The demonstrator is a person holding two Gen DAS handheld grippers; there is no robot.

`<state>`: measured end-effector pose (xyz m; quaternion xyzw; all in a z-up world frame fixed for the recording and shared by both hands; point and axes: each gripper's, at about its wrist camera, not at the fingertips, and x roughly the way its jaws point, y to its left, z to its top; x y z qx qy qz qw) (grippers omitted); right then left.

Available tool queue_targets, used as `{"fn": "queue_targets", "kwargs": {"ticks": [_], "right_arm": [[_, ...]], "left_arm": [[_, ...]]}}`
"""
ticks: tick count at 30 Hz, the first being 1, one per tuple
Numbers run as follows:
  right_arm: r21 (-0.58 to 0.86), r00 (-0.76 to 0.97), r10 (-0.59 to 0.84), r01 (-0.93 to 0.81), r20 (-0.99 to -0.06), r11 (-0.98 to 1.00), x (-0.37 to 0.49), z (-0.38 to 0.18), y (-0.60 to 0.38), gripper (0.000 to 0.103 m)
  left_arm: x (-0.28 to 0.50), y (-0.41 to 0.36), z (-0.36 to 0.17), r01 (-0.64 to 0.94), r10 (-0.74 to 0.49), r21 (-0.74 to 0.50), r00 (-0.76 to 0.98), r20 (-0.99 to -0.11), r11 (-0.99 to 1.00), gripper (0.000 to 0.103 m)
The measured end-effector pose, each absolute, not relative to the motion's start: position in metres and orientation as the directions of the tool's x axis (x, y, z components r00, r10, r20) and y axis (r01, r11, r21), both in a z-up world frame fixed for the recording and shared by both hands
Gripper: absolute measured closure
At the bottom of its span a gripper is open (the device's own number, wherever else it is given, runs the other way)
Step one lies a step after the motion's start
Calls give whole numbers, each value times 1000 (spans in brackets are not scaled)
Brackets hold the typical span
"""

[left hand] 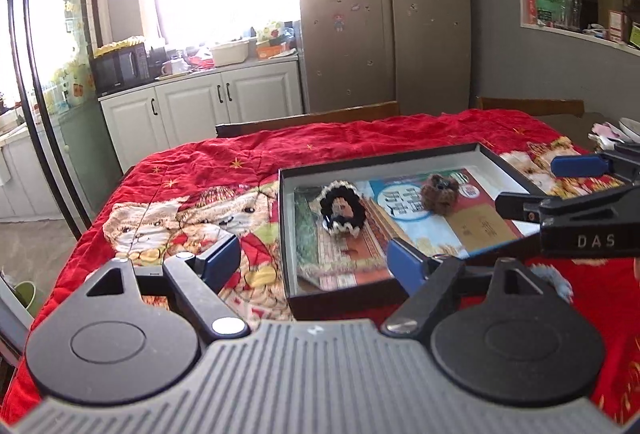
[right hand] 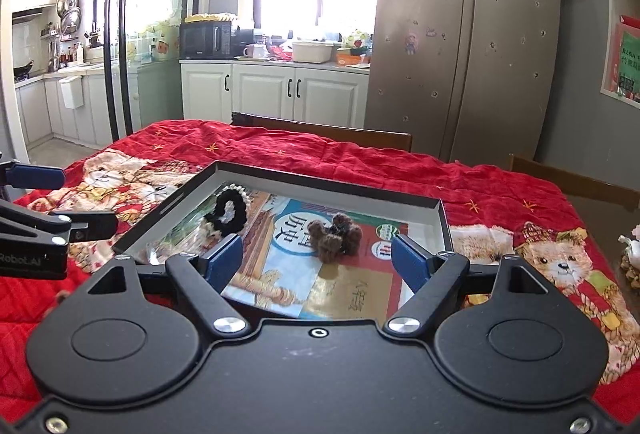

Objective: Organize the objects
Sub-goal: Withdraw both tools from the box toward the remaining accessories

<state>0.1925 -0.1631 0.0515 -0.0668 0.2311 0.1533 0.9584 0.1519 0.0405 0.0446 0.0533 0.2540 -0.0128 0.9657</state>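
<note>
Nearest the right wrist camera, the right gripper (right hand: 318, 260) has its blue-padded fingers (right hand: 224, 260) spread wide and holds nothing; between them, at 12 o'clock, sits the fuzzy brown knitted scrunchie (right hand: 334, 236). It rests on the colourful printed book (right hand: 320, 274) that lies flat inside the shallow black rectangular cardboard box (right hand: 320, 180). That book's near edge is hidden behind the gripper body. Farther in, toward 11 o'clock, the black-and-white ruffled scrunchie (right hand: 228, 208) lies on the same book, well apart from the brown one.

From the left wrist camera, the left gripper (left hand: 316, 262) is likewise spread and empty, hovering over the box's near-left corner; the box (left hand: 380, 160) lies at 1 o'clock. A small grey fuzzy item (left hand: 554, 276) peeks out at 3 o'clock, mostly hidden by the gripper linkage, so its kind cannot be told.

Under everything lies the red quilted bear-print cloth (right hand: 360, 154), which hides the table. Beyond it a dark wooden chair back (right hand: 320, 132) shows only its top rail. Farthest off stand white kitchen cabinets (right hand: 276, 90) at 11 o'clock and a tall silver fridge (right hand: 460, 34) at 1 o'clock; the window is washed out by glare.
</note>
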Motion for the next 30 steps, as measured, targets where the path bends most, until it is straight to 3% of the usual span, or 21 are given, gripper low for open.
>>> {"fn": "queue_targets", "kwargs": {"ticks": [30], "right_arm": [[-92,822,351,-433,-449,897,68,24,-172,23]], "left_arm": [[68,45,22,153,-86,84,843,-531,985,14]]}}
